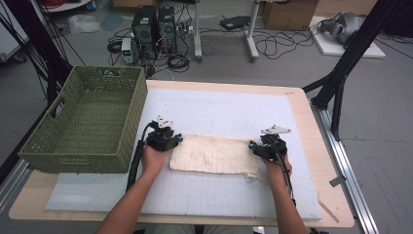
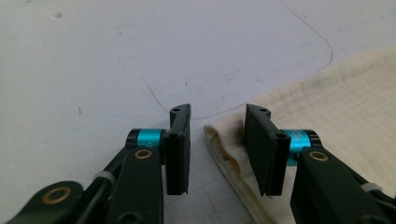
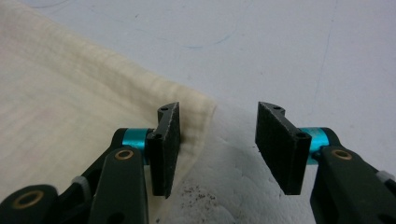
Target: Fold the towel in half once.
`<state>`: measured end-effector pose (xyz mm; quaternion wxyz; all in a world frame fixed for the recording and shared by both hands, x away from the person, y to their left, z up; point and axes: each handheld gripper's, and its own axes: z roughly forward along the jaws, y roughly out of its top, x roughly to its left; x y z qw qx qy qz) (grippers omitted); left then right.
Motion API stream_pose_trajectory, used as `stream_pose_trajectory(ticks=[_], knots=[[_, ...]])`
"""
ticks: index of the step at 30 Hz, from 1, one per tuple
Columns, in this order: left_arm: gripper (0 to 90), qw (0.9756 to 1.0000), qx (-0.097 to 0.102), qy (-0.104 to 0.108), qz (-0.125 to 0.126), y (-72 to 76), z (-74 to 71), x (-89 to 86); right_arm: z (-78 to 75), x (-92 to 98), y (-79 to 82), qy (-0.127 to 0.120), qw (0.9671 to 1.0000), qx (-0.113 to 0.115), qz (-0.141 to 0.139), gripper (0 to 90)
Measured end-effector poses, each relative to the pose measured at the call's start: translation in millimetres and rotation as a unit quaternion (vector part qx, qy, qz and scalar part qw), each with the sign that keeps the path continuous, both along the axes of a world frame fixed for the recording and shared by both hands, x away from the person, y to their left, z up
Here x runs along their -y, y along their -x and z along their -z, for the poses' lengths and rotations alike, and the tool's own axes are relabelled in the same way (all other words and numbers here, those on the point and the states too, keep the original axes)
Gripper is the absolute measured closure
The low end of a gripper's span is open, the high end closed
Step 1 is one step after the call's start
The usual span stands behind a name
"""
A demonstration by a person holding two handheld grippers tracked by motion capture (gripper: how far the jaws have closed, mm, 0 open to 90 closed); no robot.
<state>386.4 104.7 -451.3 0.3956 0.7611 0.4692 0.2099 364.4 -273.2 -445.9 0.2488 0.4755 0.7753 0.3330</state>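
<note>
High view: one folded cream cloth (image 1: 214, 153) lies near the middle of the white mat (image 1: 219, 109), one green basket (image 1: 87, 119) at the mat's left edge. Hands partly hide both cloth ends. The left gripper (image 2: 217, 140) stands partly open, the cloth's corner fold between its jaws, unpressed. The right gripper (image 3: 217, 144) is partly open astride the other corner, gripping nothing.

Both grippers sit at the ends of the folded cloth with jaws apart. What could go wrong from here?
1. The left gripper has the cloth edge between open jaws; closing might catch only the top layer and undo the fold.
2. The right gripper straddles the cloth's corner; a close could miss it or pinch the mat.
</note>
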Motion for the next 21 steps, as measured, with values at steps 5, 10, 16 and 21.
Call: stream_pose_trajectory(ticks=[5,10,16,21], knots=[[55.3,0.9995,0.016,0.004,0.028,7.3,-6.7,-10.2,-11.7,8.4,11.2,-0.036,0.9990,0.025,-0.013,43.0],[38.9,0.9950,0.041,0.065,0.063,20.5,-17.2,-20.8,-20.8,19.7,27.1,-0.072,0.9950,0.039,-0.057,29.7],[16.8,0.9857,0.058,0.125,0.096,36.1,-26.3,-21.3,-24.6,28.2,47.1,-0.080,0.9930,0.043,-0.076,15.7],[17.0,0.9780,0.084,0.141,0.129,47.8,-36.7,-18.8,-30.1,24.2,57.7,-0.070,0.9908,0.054,-0.103,11.8]])
